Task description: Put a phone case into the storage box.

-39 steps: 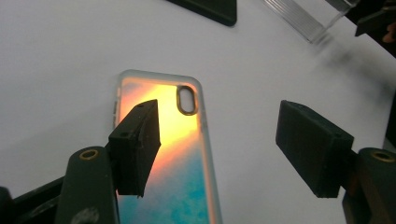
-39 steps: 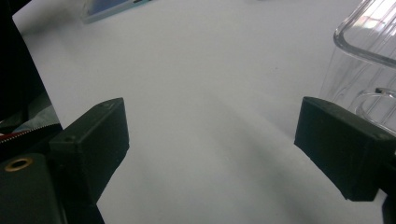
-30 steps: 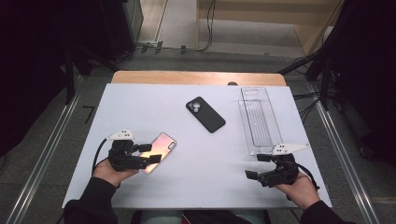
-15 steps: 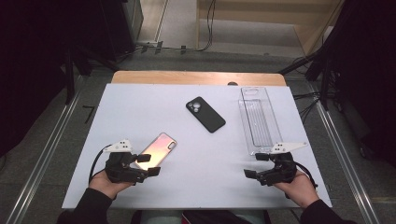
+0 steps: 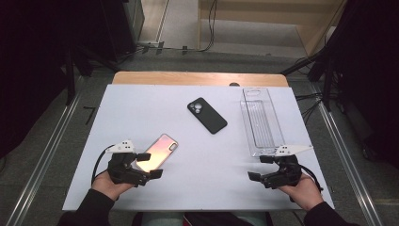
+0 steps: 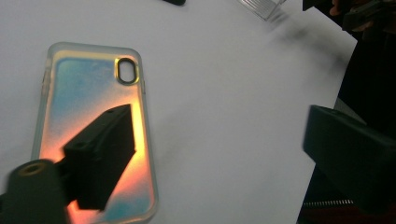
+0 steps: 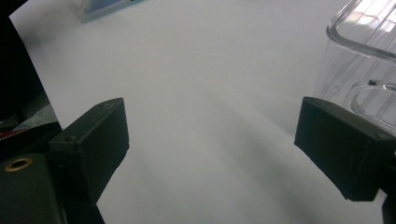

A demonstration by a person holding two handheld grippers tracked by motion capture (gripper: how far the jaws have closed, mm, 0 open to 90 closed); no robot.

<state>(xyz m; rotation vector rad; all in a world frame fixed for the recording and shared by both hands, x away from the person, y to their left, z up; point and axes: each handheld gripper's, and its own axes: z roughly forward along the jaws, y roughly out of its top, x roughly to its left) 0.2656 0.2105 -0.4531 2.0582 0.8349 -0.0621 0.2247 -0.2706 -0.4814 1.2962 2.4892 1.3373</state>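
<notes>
An iridescent phone case (image 5: 160, 150) lies flat on the white tabletop (image 5: 141, 108), camera cutout facing away from me. My left gripper (image 5: 150, 165) sits at the case's near end. Its jaws have just been opening and now stand wide apart. In the left gripper view, one jaw hovers over the case (image 6: 88, 93) and the other over bare table, with the left gripper (image 6: 219, 126) gripping nothing. My right gripper (image 5: 259, 168) rests open near the front right, just in front of a clear plastic tray (image 5: 261, 120). Between the right gripper's (image 7: 212, 116) jaws is bare table.
A black phone (image 5: 207, 115) lies face down at mid-table, beyond both grippers. The clear tray (image 7: 364, 70) stands close to my right gripper's right jaw. The table's front edge runs just behind both hands. Dark floor and metal rails flank the table.
My left hand has drawn back toward the front edge, away from the case, and its jaws stand wider. The case lies where it was. The right hand has not moved.
</notes>
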